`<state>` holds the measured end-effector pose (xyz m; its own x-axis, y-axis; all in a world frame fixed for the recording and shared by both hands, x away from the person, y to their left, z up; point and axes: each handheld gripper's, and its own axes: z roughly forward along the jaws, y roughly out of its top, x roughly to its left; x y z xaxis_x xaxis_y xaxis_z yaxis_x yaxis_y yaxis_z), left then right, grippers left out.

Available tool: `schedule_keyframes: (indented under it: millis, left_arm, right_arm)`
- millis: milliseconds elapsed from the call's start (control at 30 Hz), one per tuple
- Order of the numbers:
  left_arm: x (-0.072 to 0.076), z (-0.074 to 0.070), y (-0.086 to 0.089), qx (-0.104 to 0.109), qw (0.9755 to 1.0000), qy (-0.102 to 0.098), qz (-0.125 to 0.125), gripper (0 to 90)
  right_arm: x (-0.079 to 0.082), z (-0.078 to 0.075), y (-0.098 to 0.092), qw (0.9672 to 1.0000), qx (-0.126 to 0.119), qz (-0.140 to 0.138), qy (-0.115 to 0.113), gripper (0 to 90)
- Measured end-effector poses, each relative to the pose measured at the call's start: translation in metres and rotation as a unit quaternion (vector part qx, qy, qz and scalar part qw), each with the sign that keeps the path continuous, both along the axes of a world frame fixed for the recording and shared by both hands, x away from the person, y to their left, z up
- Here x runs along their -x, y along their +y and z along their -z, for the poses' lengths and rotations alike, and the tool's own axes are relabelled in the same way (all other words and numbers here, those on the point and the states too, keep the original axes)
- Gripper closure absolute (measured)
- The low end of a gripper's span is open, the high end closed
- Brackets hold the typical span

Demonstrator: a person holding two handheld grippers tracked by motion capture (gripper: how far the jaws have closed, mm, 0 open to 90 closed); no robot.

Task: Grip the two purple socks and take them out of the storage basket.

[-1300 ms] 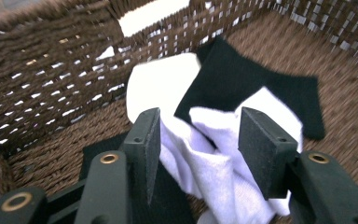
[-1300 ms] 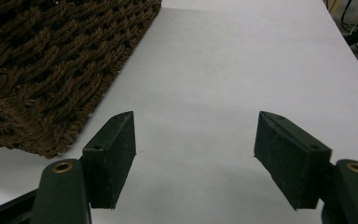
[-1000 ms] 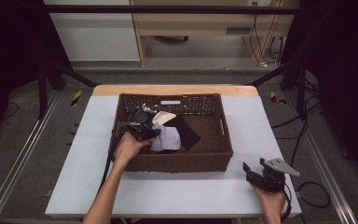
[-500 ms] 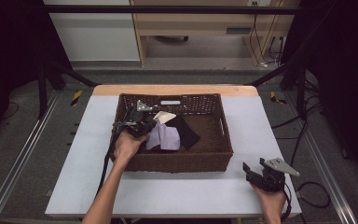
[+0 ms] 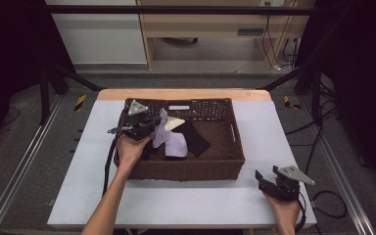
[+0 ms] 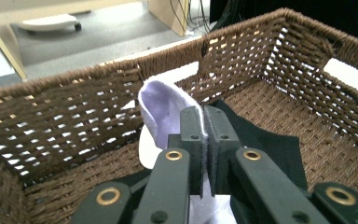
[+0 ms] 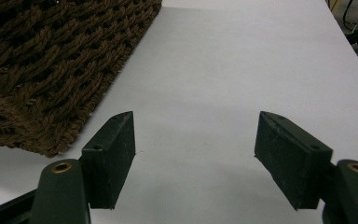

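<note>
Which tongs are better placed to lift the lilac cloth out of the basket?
Left. The left tongs are shut on the lilac cloth inside the basket; the right tongs hang open over the table.

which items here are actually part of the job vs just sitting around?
In play:
- lavender cloth, clamped in the left gripper and lifted
- wicker basket it comes out of

Lying about:
- black cloth and cream cloth in the basket
- right gripper, open, idle over the white table
</note>
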<state>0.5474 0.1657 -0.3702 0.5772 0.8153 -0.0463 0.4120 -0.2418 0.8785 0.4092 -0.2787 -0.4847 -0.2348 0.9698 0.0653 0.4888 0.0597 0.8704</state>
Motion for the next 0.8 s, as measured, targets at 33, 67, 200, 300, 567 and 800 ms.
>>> schedule_keyframes:
  millis: [33,67,200,300,567,800]
  left_arm:
    - [0.001,-0.002,0.001,0.007,1.0000,-0.004,0.001,85.8]
    - [0.002,-0.003,0.002,0.012,0.9999,-0.007,0.003,85.8]
    - [0.011,-0.015,0.011,0.039,0.9987,-0.032,0.006,85.8]
    - [0.021,-0.025,0.020,0.053,0.9977,-0.039,0.015,85.8]
    - [0.052,-0.048,0.036,0.074,0.9939,-0.070,0.041,85.8]
    - [0.077,-0.061,0.041,0.089,0.9894,-0.093,0.068,85.7]
  right_arm:
    - [0.000,0.000,0.000,1.0000,0.000,0.000,0.000,29.0]
    - [0.000,0.000,0.000,1.0000,0.000,0.000,0.001,29.0]
    - [0.000,0.000,0.000,1.0000,0.001,0.000,-0.002,29.0]
    - [0.000,0.000,0.000,1.0000,0.001,0.001,-0.001,29.0]
    - [0.000,0.000,0.000,1.0000,0.001,0.003,-0.002,29.2]
    - [0.000,0.000,0.000,1.0000,0.002,0.003,-0.002,29.1]
